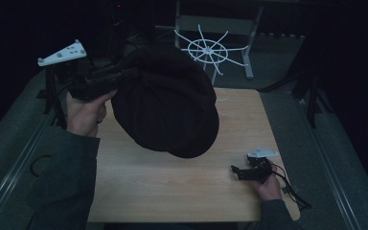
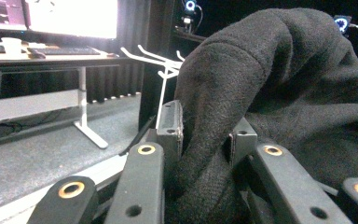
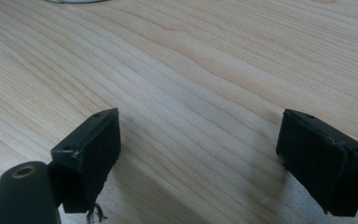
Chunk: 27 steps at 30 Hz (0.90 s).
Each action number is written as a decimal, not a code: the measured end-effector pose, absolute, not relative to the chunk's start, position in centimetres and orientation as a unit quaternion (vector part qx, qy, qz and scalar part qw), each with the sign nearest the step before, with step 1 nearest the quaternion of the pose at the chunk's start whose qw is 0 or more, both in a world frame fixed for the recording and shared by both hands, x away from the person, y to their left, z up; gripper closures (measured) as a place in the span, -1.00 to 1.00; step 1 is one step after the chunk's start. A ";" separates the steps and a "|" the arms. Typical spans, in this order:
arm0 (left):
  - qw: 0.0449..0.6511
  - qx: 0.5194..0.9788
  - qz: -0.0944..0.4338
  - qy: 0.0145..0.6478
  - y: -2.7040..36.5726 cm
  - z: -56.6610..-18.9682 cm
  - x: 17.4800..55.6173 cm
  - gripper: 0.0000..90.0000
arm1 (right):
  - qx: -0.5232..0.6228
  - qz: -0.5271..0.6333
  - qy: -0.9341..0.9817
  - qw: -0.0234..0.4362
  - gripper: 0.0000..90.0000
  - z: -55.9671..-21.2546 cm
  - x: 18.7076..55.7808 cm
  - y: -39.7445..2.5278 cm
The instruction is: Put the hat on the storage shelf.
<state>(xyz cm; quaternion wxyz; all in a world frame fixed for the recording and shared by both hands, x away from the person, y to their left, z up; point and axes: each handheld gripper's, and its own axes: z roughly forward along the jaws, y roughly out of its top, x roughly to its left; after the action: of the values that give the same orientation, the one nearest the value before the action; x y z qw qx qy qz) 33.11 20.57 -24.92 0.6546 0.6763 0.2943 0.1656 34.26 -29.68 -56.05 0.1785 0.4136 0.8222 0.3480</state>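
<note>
Up in the left half of the high view, the left gripper point(image 1: 124, 75) holds a large black fleece garment point(image 1: 167, 108) clear of the wooden table point(image 1: 172, 187), so that the cloth hangs as one rounded bundle across the middle of the frame. In the left gripper view the jaws are closed onto a thick fold of that fleece point(image 2: 205, 154), which bulges out between them and rises to fill the right side of the picture. Pinching a gathered fold rather than a single edge probably gives a surer hold on such soft, heavy cloth.

Behind it, at the upper centre of the high view, stands a white drying rack point(image 1: 210, 49) with spokes radiating from a hub; the same spokes point(image 2: 161, 63) show left of centre in the left gripper view. The garment is raised to about that height, which suggests it is meant to go onto the rack.

Meanwhile the right gripper point(image 1: 242, 171) rests low at the lower right of the high view, near the table's right edge. Its jaws point(image 3: 200, 154) stand wide apart over bare wood, holding nothing, likely kept ready to catch or spread the cloth.
</note>
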 end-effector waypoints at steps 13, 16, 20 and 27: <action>0.663 0.670 0.154 0.297 19.6 -24.7 34.0 0.64 | 0.413 0.348 0.822 0.179 -0.70 -56.1 34.3 -29.7; 0.664 0.668 0.152 0.300 19.4 -24.6 34.2 0.64 | 0.413 0.348 0.822 0.179 -0.70 -56.1 34.3 -29.7; 0.663 0.665 0.154 0.306 18.9 -24.7 34.6 0.64 | 0.413 0.348 0.822 0.179 -0.70 -56.1 34.3 -29.7; 0.656 0.667 0.159 0.315 18.0 -24.9 35.4 0.64 | 0.413 0.348 0.822 0.179 -0.70 -56.1 34.3 -29.7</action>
<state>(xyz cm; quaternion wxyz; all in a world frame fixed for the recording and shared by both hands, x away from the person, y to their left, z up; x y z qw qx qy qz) 35.42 17.99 -24.85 0.6561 0.6668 0.3154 0.1594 34.26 -29.67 -56.05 0.1787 0.4134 0.8222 0.3480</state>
